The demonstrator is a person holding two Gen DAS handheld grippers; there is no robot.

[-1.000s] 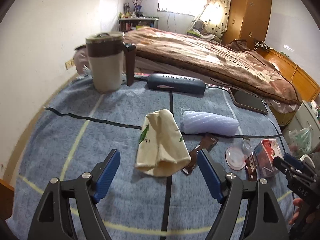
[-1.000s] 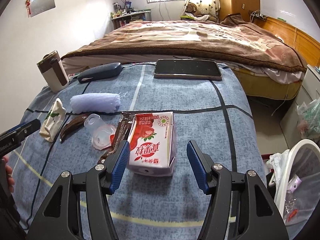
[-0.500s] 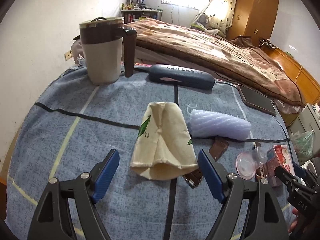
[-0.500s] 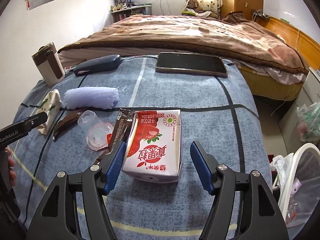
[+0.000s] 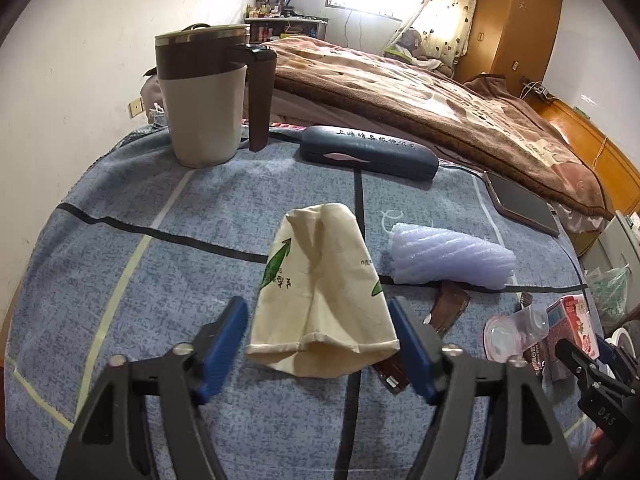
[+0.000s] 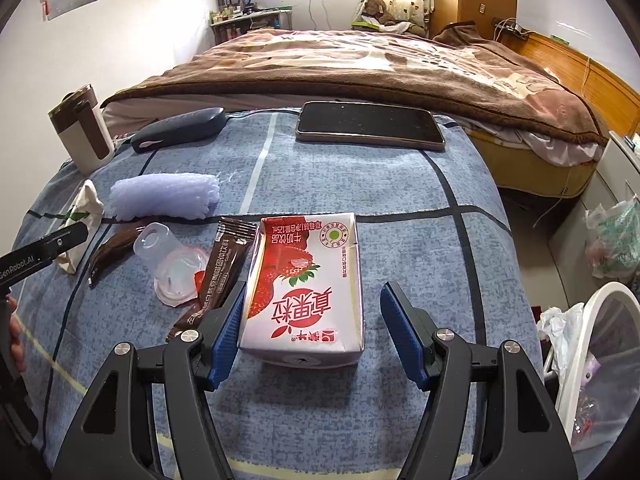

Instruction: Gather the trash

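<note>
1. Now, your left gripper (image 5: 318, 338) stands wide open and holds nothing; the wide end of the flattened paper cup (image 5: 320, 292) lies between its blue fingers (image 5: 222, 342), clear of both.
2. Your right gripper (image 6: 314, 328) is also wide open and empty; the strawberry milk carton (image 6: 306, 288) lies flat between its fingers, the left pad just beside the carton's edge and the right one apart from it.
3. From the carton, the brown sachet (image 6: 220, 268) lies at nine o'clock, just beside it, with the clear plastic lid (image 6: 172, 268) beyond.
4. The purple foam sleeve (image 6: 166, 196) lies at ten o'clock from the carton, on the blue cloth (image 6: 440, 232).
5. At twelve o'clock, near the cloth's far edge, lies the phone (image 6: 370, 126); the glasses case (image 6: 180, 128) and the mug (image 6: 82, 134) stand toward ten o'clock.
6. At three o'clock, off the cloth, sits the white bin (image 6: 592, 320).
</note>
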